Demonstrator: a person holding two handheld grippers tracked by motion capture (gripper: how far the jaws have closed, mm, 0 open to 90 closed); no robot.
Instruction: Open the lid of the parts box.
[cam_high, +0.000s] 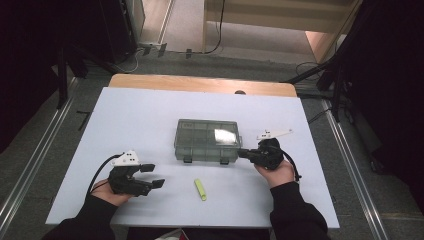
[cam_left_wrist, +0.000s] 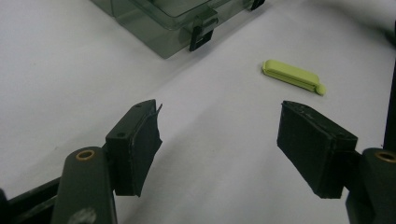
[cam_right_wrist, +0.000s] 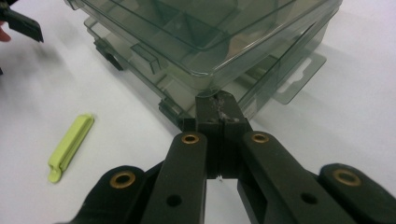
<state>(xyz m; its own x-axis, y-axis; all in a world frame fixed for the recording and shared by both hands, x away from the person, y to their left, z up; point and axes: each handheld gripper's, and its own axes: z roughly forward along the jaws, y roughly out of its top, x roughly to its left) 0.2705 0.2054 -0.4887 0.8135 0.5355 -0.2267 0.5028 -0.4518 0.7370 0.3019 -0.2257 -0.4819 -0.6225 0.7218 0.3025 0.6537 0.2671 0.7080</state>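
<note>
A smoky clear compartment box (cam_high: 207, 140) lies mid-table with its latches toward me. My right gripper (cam_high: 241, 153) is shut, and its tips rest against the box's front right corner. In the right gripper view those joined tips (cam_right_wrist: 218, 105) sit just under the lid edge of the box (cam_right_wrist: 210, 42); the lid looks slightly lifted off the base there. My left gripper (cam_high: 152, 176) hovers open at the front left with nothing between its jaws (cam_left_wrist: 219, 144). A small yellow-green clip (cam_high: 200, 189) lies flat in front of the box, also seen as the clip (cam_left_wrist: 293, 77) and the clip (cam_right_wrist: 70, 147).
A white sheet (cam_high: 150, 110) covers the table, with a wooden edge (cam_high: 200, 84) at the far side. Dark stands and cables ring the table on the floor. A black latch (cam_left_wrist: 201, 35) hangs on the box front (cam_left_wrist: 159, 23).
</note>
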